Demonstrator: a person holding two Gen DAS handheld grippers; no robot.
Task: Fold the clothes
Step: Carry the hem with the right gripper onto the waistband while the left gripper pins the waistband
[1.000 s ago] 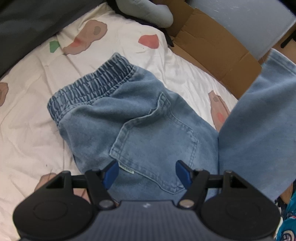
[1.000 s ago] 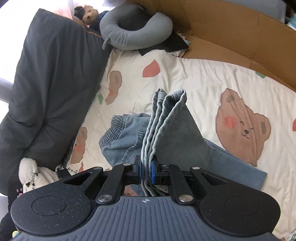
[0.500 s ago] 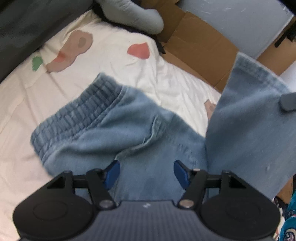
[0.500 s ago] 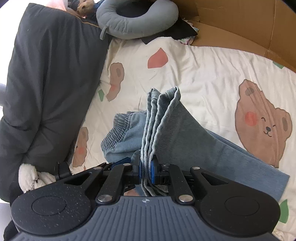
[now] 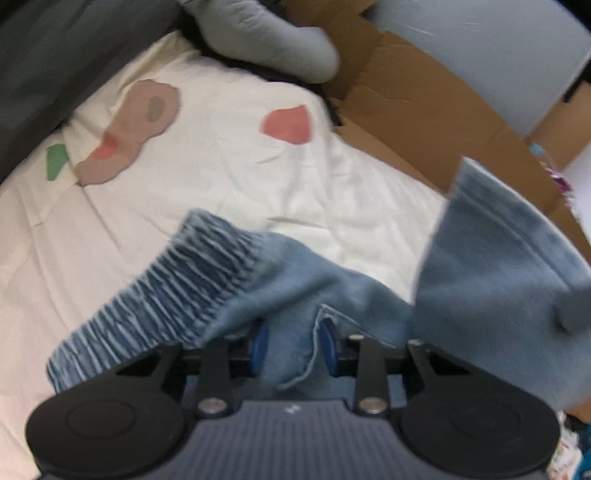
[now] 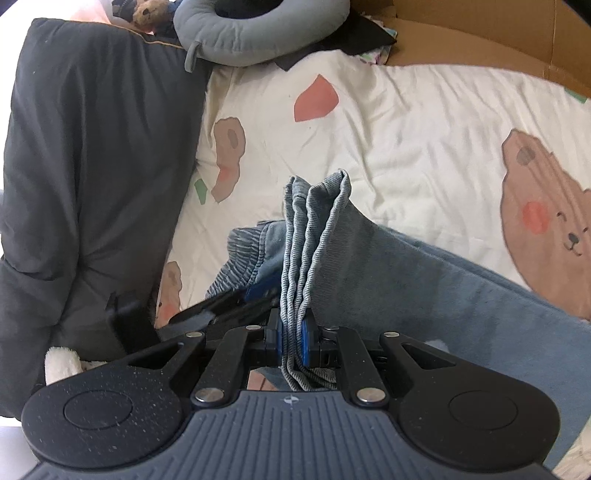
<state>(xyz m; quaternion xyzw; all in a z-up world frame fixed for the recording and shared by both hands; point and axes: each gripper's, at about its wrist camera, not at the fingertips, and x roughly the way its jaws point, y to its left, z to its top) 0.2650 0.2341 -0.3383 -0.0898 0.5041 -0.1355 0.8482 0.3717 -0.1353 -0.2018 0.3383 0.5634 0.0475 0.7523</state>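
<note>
Clamped in my right hand-held gripper [image 6: 291, 338] is the bunched hem of the jeans [image 6: 424, 295], its blue pads squeezing several layers that stand up in a ridge. My left hand-held gripper [image 5: 293, 349] has a fold of denim near the back pocket between its blue pads, which are drawn close but show a gap; I cannot tell whether they pinch the cloth. Beyond them the elastic waistband [image 5: 166, 295] sags onto the bear-print bed sheet [image 6: 424, 129]. Further off, a dark grey duvet [image 6: 92, 166] lies to the left, a grey neck pillow [image 6: 251, 33] beyond it, and cardboard [image 5: 406, 122] edges the bed.
</note>
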